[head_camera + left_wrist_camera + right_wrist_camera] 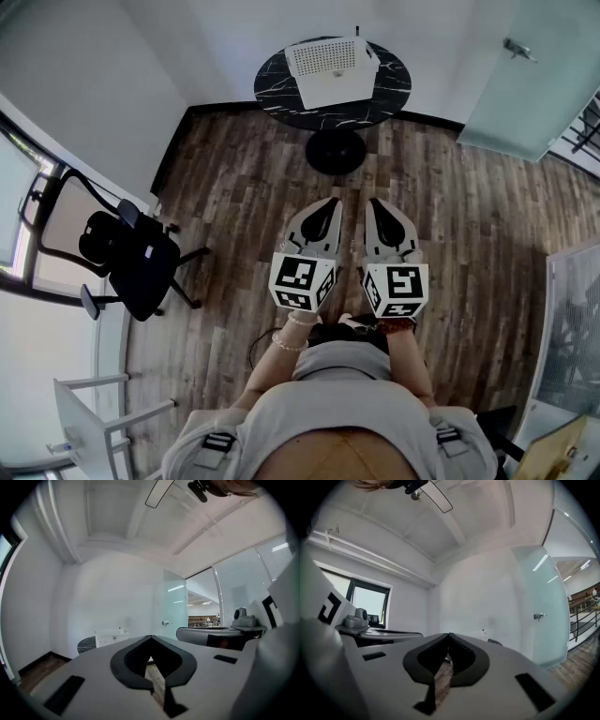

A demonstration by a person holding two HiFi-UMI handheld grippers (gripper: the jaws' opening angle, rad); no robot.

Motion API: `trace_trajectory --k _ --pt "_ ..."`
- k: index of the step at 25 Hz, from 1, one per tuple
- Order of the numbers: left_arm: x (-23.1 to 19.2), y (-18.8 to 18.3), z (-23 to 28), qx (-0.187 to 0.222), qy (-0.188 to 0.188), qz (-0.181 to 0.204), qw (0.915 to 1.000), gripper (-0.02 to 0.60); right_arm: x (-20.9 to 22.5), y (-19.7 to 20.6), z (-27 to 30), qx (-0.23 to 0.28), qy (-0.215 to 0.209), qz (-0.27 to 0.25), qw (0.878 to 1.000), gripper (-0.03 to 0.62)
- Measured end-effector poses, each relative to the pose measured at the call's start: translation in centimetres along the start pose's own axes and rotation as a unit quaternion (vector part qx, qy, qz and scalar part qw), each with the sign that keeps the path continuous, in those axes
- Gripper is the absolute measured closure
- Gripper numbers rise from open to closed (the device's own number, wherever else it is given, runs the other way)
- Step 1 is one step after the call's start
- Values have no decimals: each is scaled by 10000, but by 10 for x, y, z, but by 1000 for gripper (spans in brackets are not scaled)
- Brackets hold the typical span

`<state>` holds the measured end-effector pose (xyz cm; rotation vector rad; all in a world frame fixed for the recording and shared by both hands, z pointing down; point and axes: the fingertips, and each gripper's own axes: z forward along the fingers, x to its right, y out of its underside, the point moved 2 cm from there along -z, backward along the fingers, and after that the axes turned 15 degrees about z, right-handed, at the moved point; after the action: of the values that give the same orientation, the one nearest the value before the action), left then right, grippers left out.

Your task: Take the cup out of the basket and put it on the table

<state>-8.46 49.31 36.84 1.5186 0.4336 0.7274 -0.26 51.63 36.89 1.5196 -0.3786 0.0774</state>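
Observation:
A white basket [330, 66] stands on a small round black marble table [281, 89] against the far wall. No cup shows in any view; the basket's inside looks plain white from here. Both grippers are held side by side at waist height over the wooden floor, well short of the table and pointing towards it. My left gripper [330, 202] has its jaws closed tip to tip with nothing between them [151, 637]. My right gripper [375, 202] is likewise shut and holds nothing [449, 635]. The basket [111, 638] and table [86, 645] show far off in the left gripper view.
A black office chair [131, 258] stands at the left by a window. A frosted glass door [530, 75] is at the far right. A white rack [94, 422] sits at the lower left. Wood flooring [469, 244] lies between me and the table.

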Motion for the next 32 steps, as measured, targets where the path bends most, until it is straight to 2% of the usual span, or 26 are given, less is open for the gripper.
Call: trace_trajectory --k 17,32 --pt "9 6 22 -19 52 -72 10000 575 14 -4 10 2 -108 -79 9999 582" --pt "-56 16 94 -12 285 -130 9995 575 27 -8 99 29 53 62 10000 582"
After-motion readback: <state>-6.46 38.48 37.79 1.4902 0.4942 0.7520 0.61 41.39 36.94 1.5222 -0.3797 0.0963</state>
